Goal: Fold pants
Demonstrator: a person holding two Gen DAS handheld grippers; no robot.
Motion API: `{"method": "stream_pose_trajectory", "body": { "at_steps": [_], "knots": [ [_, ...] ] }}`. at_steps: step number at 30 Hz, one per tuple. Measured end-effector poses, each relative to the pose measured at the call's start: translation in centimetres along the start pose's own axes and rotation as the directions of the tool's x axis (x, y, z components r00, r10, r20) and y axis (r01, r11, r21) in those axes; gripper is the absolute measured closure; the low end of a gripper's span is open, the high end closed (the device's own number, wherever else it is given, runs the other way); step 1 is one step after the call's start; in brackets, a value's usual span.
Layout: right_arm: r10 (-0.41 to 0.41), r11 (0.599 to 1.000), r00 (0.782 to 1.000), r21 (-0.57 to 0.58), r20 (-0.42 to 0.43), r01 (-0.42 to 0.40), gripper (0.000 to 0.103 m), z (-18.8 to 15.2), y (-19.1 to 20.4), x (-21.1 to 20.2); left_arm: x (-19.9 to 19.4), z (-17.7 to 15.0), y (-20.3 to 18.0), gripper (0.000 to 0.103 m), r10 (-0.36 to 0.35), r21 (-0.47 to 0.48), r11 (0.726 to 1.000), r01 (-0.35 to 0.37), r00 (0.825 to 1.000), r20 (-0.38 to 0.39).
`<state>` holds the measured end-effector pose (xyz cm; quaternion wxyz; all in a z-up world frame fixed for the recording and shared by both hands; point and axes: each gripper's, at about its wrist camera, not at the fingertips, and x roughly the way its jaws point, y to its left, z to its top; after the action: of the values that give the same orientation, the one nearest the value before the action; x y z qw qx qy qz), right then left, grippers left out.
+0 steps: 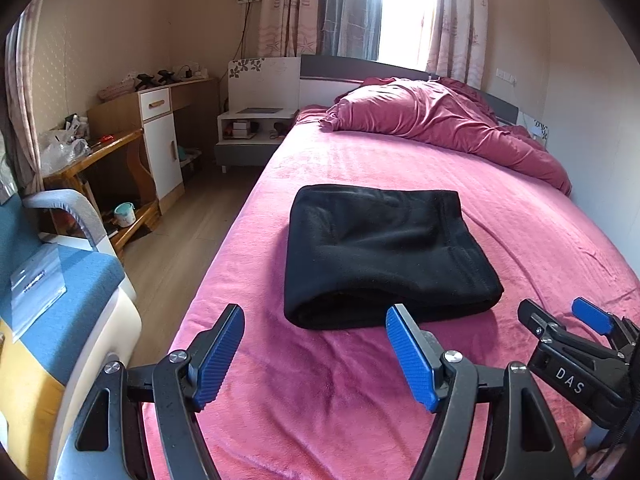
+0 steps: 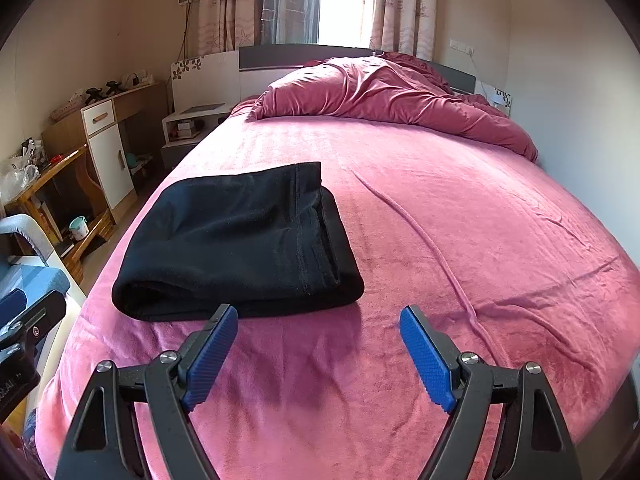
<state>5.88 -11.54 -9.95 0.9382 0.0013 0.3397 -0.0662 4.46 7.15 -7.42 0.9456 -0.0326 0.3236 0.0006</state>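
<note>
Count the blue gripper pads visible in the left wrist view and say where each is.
3. Two on the left gripper: one pad lower left, one lower centre. The third is on the right gripper at the right edge; its partner pad is hidden.

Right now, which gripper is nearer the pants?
Left. The left gripper sits just short of the pants' near edge. The right gripper is off their near right corner, jaws mostly over bare bed.

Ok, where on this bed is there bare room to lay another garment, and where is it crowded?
Free: the pink bed cover right of the folded black pants, up to the wall, and the strip between pants and crumpled quilt. The near strip lies under both open hand-held grippers, left and right. Crowded: the headboard end.
</note>
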Motion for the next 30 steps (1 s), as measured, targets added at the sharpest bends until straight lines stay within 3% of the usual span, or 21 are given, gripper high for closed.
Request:
{"method": "stream_pose_trajectory", "body": {
  "at_steps": [30],
  "knots": [
    [0.007, 1.000, 0.999, -0.017, 0.041, -0.006, 0.019, 0.5, 0.8, -1.6, -1.4, 0.8, 0.2, 0.028, 0.017, -0.023, 1.000, -0.016, 0.999, 0.048]
  ]
}}
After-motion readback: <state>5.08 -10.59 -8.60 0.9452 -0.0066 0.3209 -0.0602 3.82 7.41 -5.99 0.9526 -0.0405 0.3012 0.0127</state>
